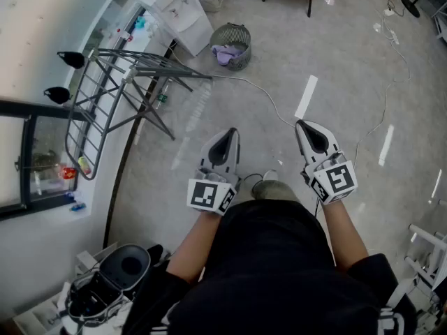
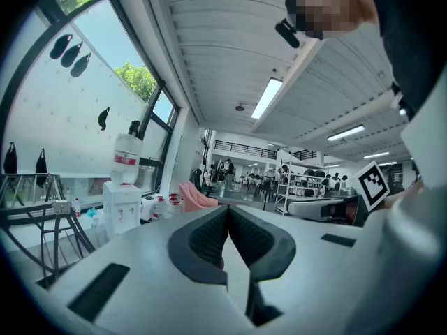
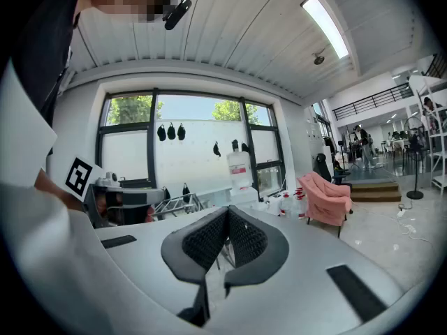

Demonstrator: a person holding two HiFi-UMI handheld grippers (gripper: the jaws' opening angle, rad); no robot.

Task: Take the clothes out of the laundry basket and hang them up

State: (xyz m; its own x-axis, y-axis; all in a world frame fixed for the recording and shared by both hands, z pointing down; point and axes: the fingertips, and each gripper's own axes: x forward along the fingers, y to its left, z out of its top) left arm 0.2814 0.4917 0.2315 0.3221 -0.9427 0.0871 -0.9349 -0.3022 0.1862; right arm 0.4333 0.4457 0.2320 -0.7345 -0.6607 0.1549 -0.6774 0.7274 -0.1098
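Head view: our left gripper [image 1: 229, 132] and right gripper [image 1: 302, 124] closed on nothing, laundry basket [image 1: 242, 31] well apart.
Its clothes [image 1: 225, 54] look soft, light; we'd pinch a raised fold.

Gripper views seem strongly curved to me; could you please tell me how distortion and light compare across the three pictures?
Head view: evenly lit, mild bending, bright reflections streak the floor. Left gripper view: heavy fisheye with black corners, the ceiling lamp blown out. Right gripper view: same fisheye, the window bright behind sharp, closed fingers.
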